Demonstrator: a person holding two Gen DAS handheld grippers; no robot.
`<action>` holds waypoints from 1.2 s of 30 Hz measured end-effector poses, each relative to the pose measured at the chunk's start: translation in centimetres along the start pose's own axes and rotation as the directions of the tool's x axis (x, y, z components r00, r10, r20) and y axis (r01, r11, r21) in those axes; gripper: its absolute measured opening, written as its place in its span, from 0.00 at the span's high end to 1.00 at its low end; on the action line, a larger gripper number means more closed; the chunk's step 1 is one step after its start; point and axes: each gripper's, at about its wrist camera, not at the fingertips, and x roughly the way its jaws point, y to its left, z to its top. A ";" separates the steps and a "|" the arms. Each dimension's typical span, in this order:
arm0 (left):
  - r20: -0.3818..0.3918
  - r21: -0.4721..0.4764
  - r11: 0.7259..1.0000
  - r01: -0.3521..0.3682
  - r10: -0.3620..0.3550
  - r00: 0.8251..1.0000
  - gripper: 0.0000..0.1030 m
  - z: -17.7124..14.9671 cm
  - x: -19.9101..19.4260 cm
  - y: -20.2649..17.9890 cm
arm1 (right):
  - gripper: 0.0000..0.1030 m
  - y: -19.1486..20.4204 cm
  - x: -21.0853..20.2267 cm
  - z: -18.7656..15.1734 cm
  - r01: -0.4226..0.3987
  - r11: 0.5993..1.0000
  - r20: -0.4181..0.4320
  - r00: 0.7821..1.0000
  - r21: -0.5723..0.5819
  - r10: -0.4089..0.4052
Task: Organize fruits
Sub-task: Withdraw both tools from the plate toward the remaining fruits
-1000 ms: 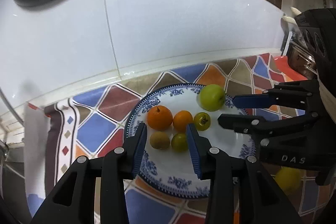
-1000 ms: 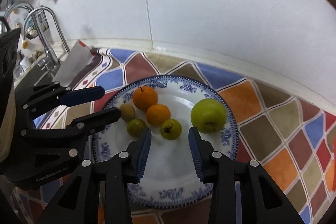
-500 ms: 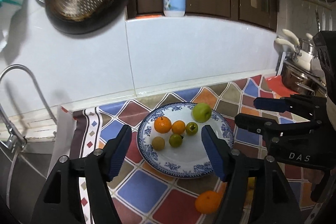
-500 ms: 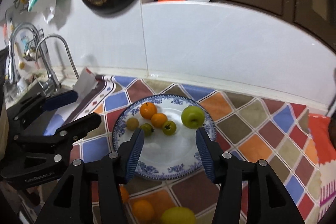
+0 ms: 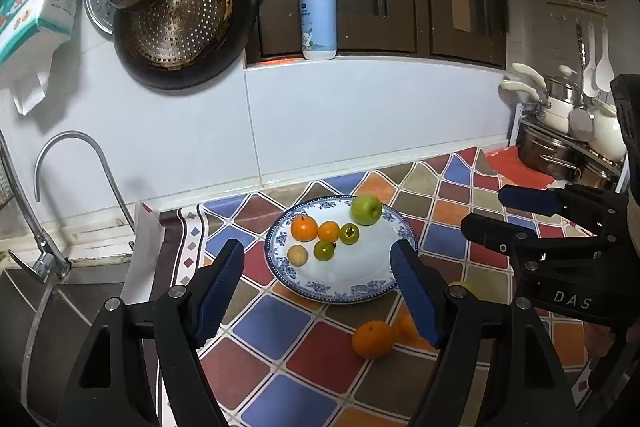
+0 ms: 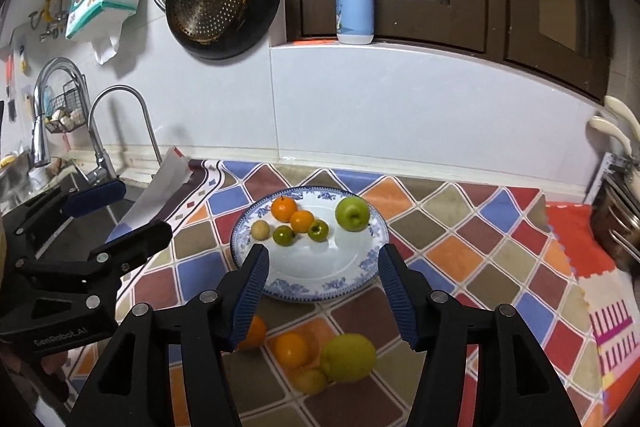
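Observation:
A blue-and-white plate [image 5: 344, 287] [image 6: 320, 275] on the patterned counter holds a green apple [image 5: 366, 209] [image 6: 352, 213], two oranges [image 5: 304, 228] [image 6: 284, 209], two small green fruits and a small yellow one. Loose fruit lies in front of the plate: an orange [image 5: 372, 339] in the left wrist view; in the right wrist view, two oranges [image 6: 292, 349], a yellow-green lemon [image 6: 348, 357] and a small yellow fruit [image 6: 310, 381]. My left gripper [image 5: 318, 289] and right gripper [image 6: 324, 293] are both open and empty, held above and in front of the plate.
A sink with taps [image 6: 120, 131] lies to the left. Pots [image 5: 560, 147] stand on the right. A pan and strainers [image 6: 216, 3] hang on the white tiled wall. A soap bottle [image 5: 318, 23] stands on the ledge. A white sheet [image 6: 160, 187] lies beside the sink.
Both grippers have pulled back and up from the plate and opened wider. The loose fruit in front of the plate has come into view.

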 end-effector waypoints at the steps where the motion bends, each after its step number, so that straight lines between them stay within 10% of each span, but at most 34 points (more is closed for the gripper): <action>1: 0.003 0.003 1.000 0.002 -0.002 1.000 0.27 -0.1 -0.3 -0.1 | 0.44 0.1 -0.4 -0.2 0.010 1.000 0.008 1.000 0.000 -0.010; 16: -0.018 0.110 0.991 0.071 -0.070 0.997 0.26 -1.7 -1.3 -0.7 | 0.44 1.7 -3.7 -3.2 0.131 0.991 0.076 0.988 0.002 -0.131; 36: -0.146 0.275 0.938 0.213 -0.178 0.973 0.23 -5.6 2.8 -2.3 | 0.44 2.3 -1.0 -7.6 0.171 0.985 -0.096 0.981 0.003 -0.170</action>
